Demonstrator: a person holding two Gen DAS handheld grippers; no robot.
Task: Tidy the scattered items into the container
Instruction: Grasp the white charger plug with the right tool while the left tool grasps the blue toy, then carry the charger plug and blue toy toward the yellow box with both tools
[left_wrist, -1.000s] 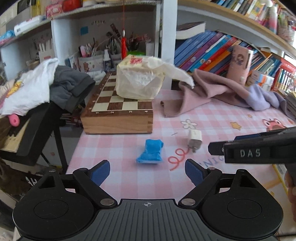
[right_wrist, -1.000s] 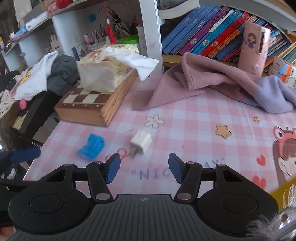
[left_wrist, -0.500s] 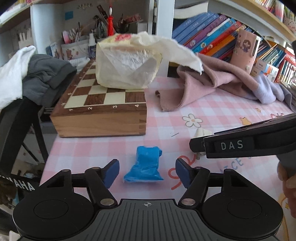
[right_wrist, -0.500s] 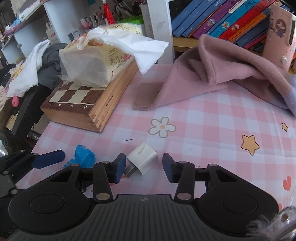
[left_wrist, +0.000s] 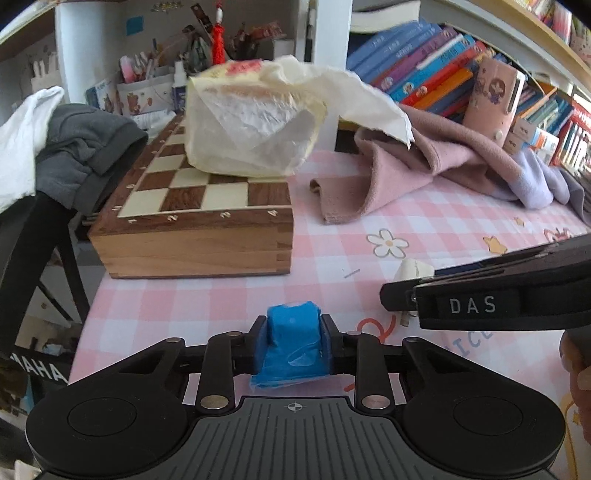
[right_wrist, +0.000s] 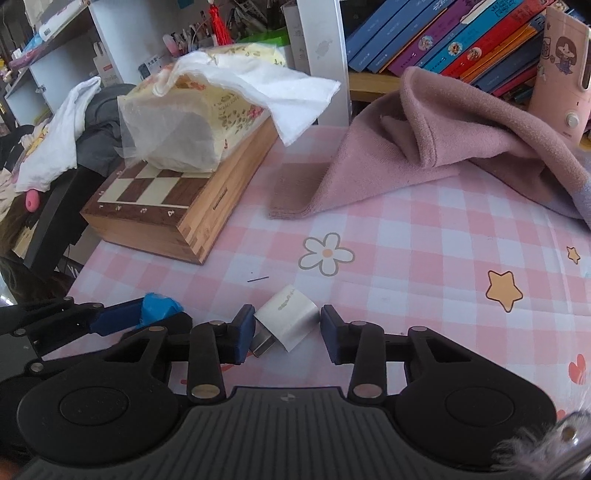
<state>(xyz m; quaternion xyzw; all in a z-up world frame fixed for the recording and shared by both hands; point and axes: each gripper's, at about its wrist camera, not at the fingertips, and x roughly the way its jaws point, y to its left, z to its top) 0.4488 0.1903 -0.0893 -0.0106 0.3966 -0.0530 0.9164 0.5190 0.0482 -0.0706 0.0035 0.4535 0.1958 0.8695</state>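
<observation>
A crumpled blue plastic piece (left_wrist: 293, 332) lies on the pink checked tablecloth (left_wrist: 406, 221). My left gripper (left_wrist: 294, 343) is shut on it, one pad pressing each side. In the right wrist view a white charger plug (right_wrist: 290, 314) lies tilted with its prongs toward the camera. My right gripper (right_wrist: 288, 328) has the plug between its jaws, which are closing, and both pads touch its sides. The left gripper (right_wrist: 147, 317) with the blue piece (right_wrist: 160, 306) shows at that view's left. The right gripper's black body (left_wrist: 480, 306) hides most of the charger (left_wrist: 412, 267) in the left wrist view.
A wooden chessboard box (left_wrist: 192, 236) stands at the back left, a tissue pack (left_wrist: 251, 125) on top. A pink cloth (left_wrist: 417, 173) lies heaped at the back right before a bookshelf (left_wrist: 424, 74). Clothes (left_wrist: 74, 147) hang over a chair past the table's left edge.
Both grippers came forward and down onto the table. The left jaws closed on the blue piece. The right jaws narrowed around the white charger.
</observation>
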